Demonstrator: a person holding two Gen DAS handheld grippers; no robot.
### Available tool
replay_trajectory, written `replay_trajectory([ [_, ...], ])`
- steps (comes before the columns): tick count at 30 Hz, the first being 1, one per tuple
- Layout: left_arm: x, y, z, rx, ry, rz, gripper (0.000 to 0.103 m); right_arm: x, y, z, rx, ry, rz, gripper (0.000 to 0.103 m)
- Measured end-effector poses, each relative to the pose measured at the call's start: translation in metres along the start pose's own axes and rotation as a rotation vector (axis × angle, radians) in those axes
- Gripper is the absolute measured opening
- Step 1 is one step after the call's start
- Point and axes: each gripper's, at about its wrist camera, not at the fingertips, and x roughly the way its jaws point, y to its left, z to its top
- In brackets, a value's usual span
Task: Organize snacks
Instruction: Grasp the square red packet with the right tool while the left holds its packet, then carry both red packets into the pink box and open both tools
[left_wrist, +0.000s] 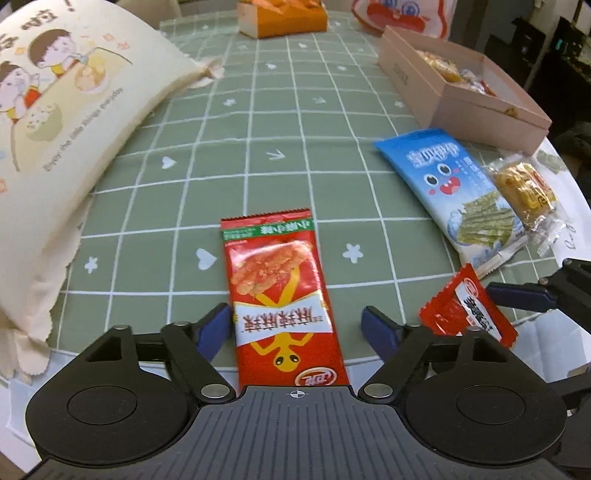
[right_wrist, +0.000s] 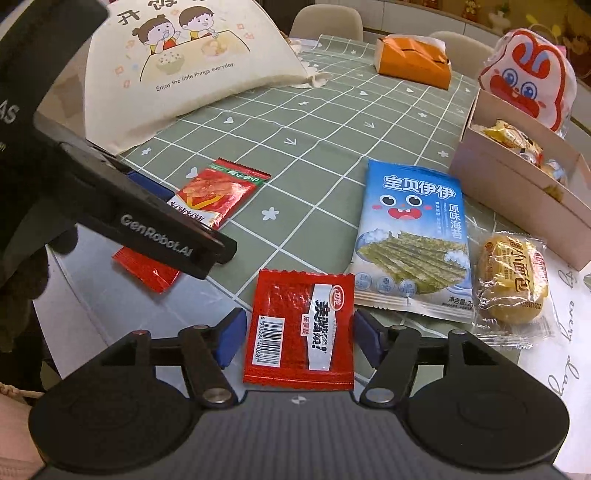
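A long red snack packet (left_wrist: 280, 295) lies flat on the green checked tablecloth (left_wrist: 295, 129), its near end past the cloth's front edge. My left gripper (left_wrist: 297, 325) stands open around it, with the left pad beside its edge and the right pad well clear. In the right wrist view the same packet (right_wrist: 218, 195) lies under the left tool's black housing (right_wrist: 155, 236). A small red packet (right_wrist: 291, 317) lies flat and unbuckled between the pads of my right gripper (right_wrist: 299, 336). Those pads stand right at its side edges and the gripper is open. In the left wrist view this packet (left_wrist: 465, 310) sits low at the right.
A blue seaweed packet (right_wrist: 410, 229) and a wrapped bun (right_wrist: 509, 280) lie to the right. Behind them is a pink box (right_wrist: 517, 181) holding wrapped snacks. A cream cloth bag (right_wrist: 177, 62) fills the back left. An orange box (right_wrist: 413, 62) and a rabbit bag (right_wrist: 528, 74) stand at the back.
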Motion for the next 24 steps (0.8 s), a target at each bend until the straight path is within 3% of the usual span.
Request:
replay_trajectory([
  [2,-0.003,-0.002,-0.001,-0.008,-0.024,0.028,0.058,0.0,0.0,0.0,-0.008,0.004,0.004,0.064],
  [4,-0.004,0.002,-0.001,-0.032,-0.028,0.016,0.053,-0.003,0.001,0.001,-0.026,0.015,0.017,0.062],
  [5,-0.006,0.004,-0.001,-0.045,-0.027,0.003,0.051,-0.005,0.001,0.0,-0.034,0.024,0.028,0.061],
  [8,-0.015,0.002,-0.002,-0.061,-0.014,-0.064,0.05,-0.021,-0.005,-0.001,-0.056,0.003,0.033,0.046],
  [15,-0.04,-0.033,0.007,0.009,-0.06,-0.193,0.049,-0.065,-0.049,-0.003,0.019,-0.039,-0.052,0.043],
  [21,-0.083,-0.055,0.065,0.061,-0.245,-0.317,0.049,-0.117,-0.102,0.012,0.138,-0.145,-0.119,0.043],
  [24,-0.098,-0.069,0.125,0.094,-0.339,-0.358,0.05,-0.149,-0.13,0.038,0.153,-0.245,-0.165,0.043],
])
